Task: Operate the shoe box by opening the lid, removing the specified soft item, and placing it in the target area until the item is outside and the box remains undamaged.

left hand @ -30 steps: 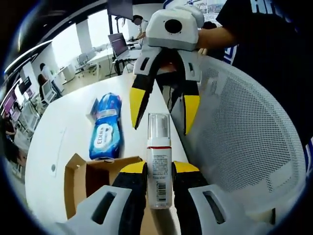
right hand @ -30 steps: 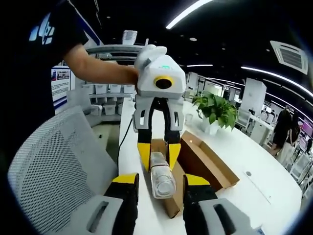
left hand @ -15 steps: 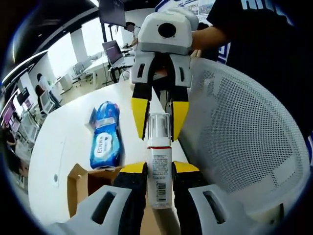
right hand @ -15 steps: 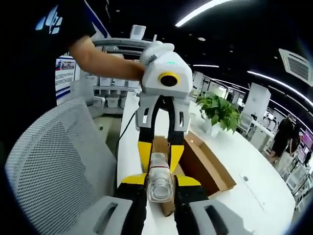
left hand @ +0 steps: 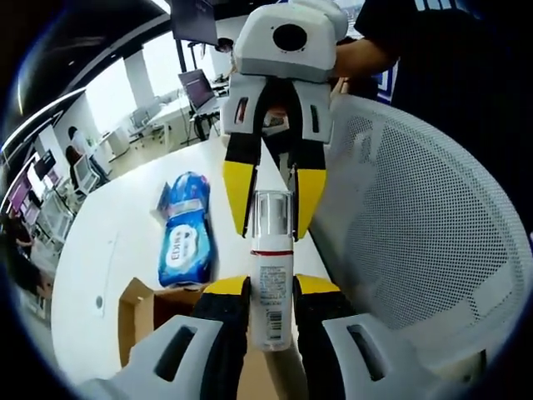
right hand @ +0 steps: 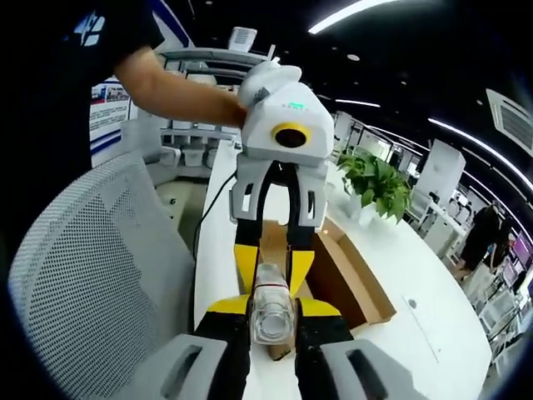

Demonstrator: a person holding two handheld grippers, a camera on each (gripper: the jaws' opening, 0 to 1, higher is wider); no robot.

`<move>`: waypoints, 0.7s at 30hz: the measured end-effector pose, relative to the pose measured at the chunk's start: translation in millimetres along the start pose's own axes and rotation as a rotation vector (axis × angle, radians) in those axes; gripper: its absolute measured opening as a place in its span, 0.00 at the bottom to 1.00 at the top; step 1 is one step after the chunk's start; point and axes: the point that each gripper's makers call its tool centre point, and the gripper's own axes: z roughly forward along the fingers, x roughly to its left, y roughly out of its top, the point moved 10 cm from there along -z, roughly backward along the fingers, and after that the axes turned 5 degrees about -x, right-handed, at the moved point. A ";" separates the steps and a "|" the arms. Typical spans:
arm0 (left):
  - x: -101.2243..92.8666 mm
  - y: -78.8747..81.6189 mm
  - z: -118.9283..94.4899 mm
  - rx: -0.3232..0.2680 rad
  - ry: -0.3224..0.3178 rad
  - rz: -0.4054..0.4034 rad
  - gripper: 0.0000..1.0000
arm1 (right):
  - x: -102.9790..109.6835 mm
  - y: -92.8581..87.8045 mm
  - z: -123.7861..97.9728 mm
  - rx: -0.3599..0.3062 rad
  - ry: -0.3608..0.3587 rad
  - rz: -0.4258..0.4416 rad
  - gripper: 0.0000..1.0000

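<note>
Bottle (left hand: 271, 275) — long axis spanning both grippers, clear cap toward the right gripper (right hand: 271, 305). Left gripper (left hand: 271, 287) clamps its labelled body; right clamps the cap — above the open box (right hand: 346, 279).

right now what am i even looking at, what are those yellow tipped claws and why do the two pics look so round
Those are two hand-held grippers, one in each of a person's hands. Each carries a fisheye camera looking along its own jaws, hence the round pictures.

In the left gripper view, the left gripper at the bottom is shut on the lower part of a small white bottle with a clear cap. The right gripper comes in from above, its jaws on either side of the cap.

The right gripper view shows the same handover from the other end.

On the white table lie a blue soft pack and an open cardboard box. A potted plant stands further back, and a mesh chair is beside the table.
</note>
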 end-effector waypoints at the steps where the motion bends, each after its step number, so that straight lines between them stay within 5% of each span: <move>1: 0.4 -0.4 -0.2 0.003 0.003 0.003 0.20 | -0.6 0.4 0.4 0.000 0.000 -0.001 0.14; 21: -0.6 -34.2 -29.3 0.036 0.131 -0.084 0.29 | -6.3 2.5 7.2 0.039 0.029 -0.033 0.14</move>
